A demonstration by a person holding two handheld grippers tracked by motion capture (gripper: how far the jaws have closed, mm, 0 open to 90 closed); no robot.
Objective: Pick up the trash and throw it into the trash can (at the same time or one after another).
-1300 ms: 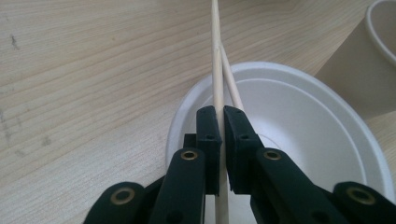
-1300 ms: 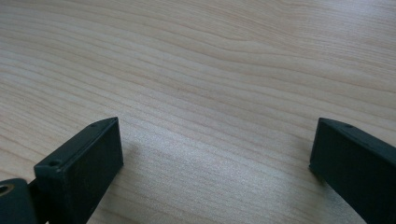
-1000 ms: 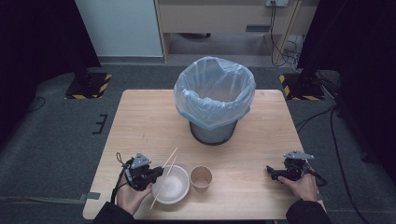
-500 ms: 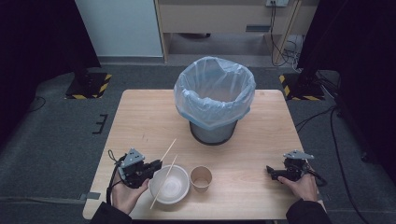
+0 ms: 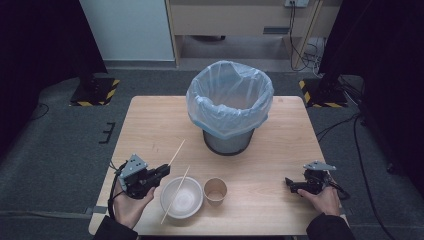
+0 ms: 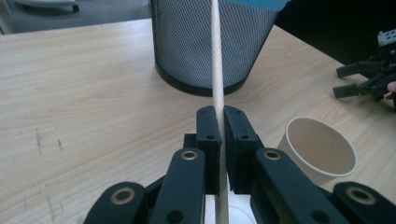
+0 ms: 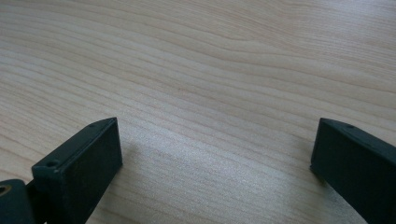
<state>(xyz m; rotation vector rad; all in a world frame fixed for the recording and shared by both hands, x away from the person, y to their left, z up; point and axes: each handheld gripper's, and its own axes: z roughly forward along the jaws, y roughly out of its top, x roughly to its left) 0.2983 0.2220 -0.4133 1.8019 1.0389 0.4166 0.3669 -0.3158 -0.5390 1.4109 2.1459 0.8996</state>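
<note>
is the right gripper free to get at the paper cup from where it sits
Probably yes. The right gripper is open and holds nothing, and bare table lies between it and the paper cup. The bowl and the left gripper, shut on a chopstick, are on the cup's far side.

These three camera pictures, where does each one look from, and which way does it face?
High view: above the person's side, looking forward and down on the light wooden table; both hands and claws show.
Left gripper view: rides the left claw, facing the black mesh bin; its black jaws are shut on a thin wooden chopstick.
Right gripper view: rides the right claw, facing bare tabletop; jaws apart.
Shared: high and left gripper views both show the bin, the tan paper cup and the right claw.
</note>
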